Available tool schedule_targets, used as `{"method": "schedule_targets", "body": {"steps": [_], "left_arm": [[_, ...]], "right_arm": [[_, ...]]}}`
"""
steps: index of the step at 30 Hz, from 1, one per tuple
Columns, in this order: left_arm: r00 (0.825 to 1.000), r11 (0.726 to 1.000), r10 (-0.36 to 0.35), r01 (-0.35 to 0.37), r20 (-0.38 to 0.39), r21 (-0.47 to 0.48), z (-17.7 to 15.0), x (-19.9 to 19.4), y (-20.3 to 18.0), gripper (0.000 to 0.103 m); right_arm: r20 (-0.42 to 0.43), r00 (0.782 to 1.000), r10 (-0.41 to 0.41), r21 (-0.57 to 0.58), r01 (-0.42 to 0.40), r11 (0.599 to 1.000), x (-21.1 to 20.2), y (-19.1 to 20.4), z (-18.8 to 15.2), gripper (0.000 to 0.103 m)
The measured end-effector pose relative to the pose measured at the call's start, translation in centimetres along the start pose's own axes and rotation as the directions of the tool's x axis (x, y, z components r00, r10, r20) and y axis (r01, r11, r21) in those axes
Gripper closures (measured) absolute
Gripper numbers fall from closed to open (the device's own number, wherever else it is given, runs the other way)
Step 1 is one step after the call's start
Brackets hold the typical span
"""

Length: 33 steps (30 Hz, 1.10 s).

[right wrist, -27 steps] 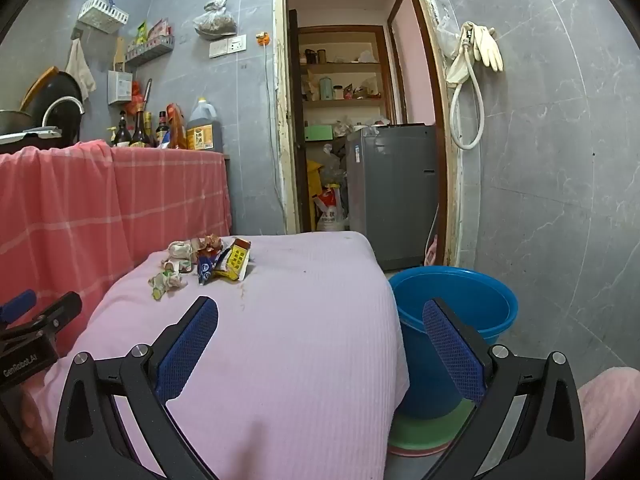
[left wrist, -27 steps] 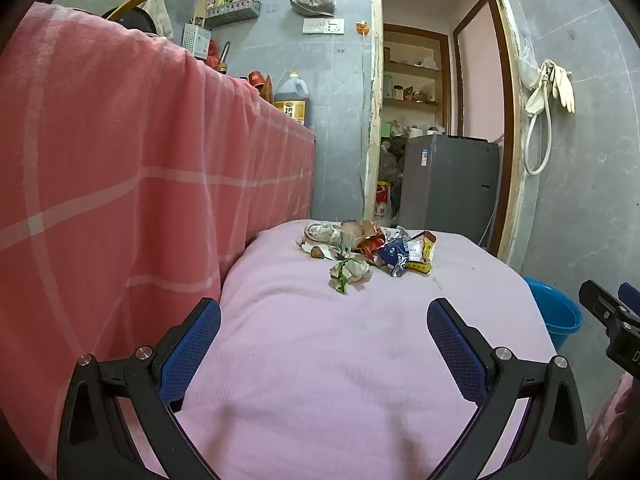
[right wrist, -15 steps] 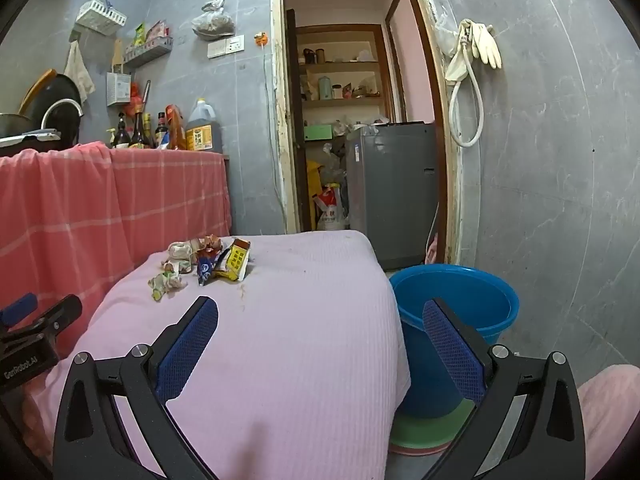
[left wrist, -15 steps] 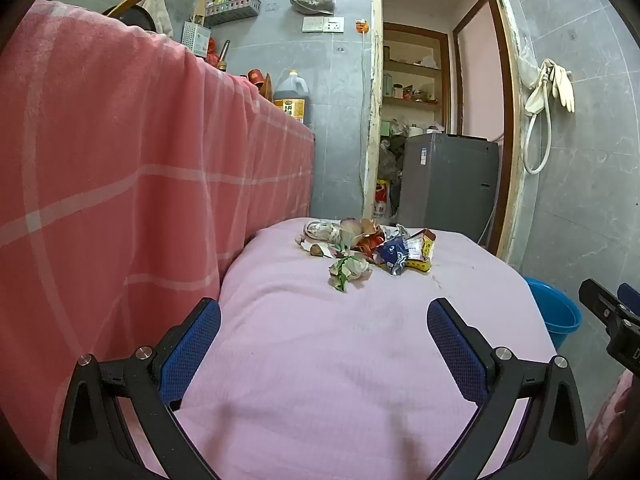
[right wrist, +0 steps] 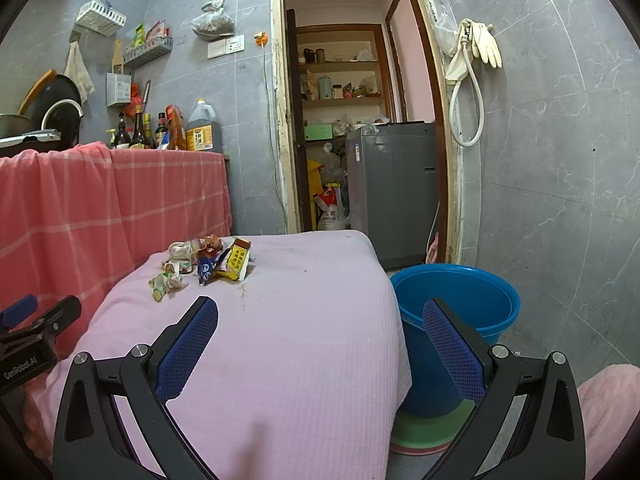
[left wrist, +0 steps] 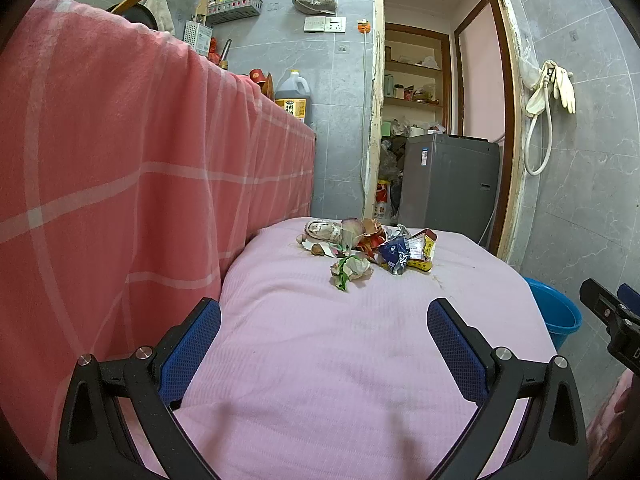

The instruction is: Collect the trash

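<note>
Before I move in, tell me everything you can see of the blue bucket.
The blue bucket is round, smooth and plastic-looking, upright with its mouth open; nothing shows inside from here. It stands on the floor right beside the pink-covered table, below the tabletop's level, nested in green and pink basins. Neither claw touches it. The left wrist view catches only part of its rim.

Trash pile [left wrist: 368, 246] on pink-covered table [left wrist: 320, 360]

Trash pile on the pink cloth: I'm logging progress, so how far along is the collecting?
Nothing looks done: the trash pile lies whole at the far end of the pink cloth, and the blue bucket beside it looks empty. Nothing is in hand; the left tool and right tool are both open, short of the pile. Everything is left.
</note>
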<state>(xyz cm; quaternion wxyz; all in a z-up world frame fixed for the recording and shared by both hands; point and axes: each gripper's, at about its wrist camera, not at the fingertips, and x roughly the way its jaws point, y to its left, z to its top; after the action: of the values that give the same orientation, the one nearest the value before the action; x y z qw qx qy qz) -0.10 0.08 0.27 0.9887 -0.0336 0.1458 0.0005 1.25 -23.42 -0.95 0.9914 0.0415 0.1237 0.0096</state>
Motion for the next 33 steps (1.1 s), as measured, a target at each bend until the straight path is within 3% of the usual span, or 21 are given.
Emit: {"method": "schedule_targets", "body": {"steps": [33], "left_arm": [[1.000,1.000,0.000,0.000,-0.004,-0.005,-0.4,0.5,0.6,0.002]], "right_arm": [[0.012,1.000,0.003,-0.001,-0.003,1.000,-0.2,0.1,0.2,0.000]]}}
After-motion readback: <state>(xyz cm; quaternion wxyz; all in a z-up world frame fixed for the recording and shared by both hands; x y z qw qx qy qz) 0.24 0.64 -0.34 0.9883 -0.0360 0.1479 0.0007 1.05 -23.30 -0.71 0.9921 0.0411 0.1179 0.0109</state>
